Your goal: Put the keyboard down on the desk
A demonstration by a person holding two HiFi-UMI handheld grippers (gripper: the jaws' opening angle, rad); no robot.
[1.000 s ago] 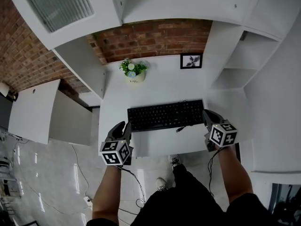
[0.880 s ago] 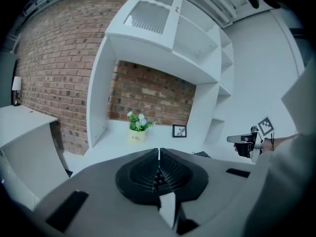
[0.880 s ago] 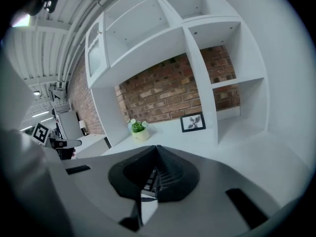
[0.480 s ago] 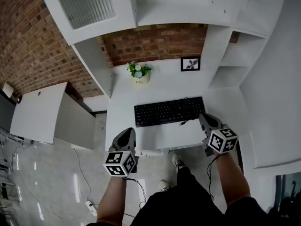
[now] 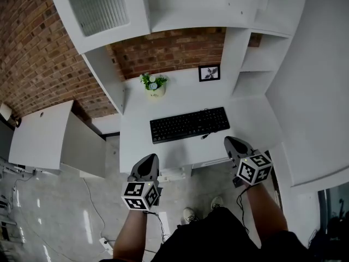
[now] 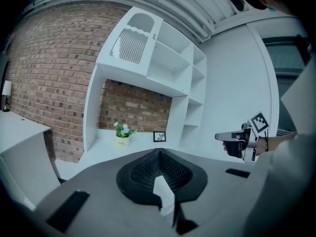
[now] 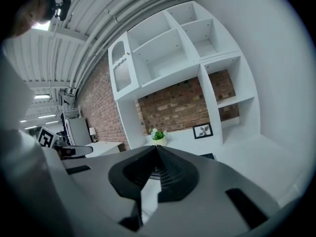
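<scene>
**Keyboard flat on desk, both tools clenched on nothing**

Nearest the person, the left gripper [image 5: 148, 165] and the right gripper [image 5: 233, 145] hang just off the front edge of the desk [image 5: 180, 100], one to each side. Each gripper's own view shows its jaws pressed together with nothing between them — neither touches the keyboard.

Beyond them the keyboard [image 5: 189, 124] lies flat on the desk top. Its keys face up and its long side runs roughly along the front edge. That is how the task wants it. A short run of cable [image 5: 206, 136] leaves the keyboard's near edge, right of the middle. It heads toward the front of the desk, between the keyboard and the right gripper.

Judged from this, the placing looks settled, and what matters is leaving it clean. Hold both tools off the desk edge and move them up and away rather than across the top. Give the cable room on the right, so it is not snagged and the keyboard dragged with it. The keyboard is likely light and the white top looks smooth — a slight knock would turn it.

Farther back a plant [image 5: 153, 85] and a frame [image 5: 209, 72] stand against the brick [image 5: 169, 51], well apart from the keyboard.
</scene>
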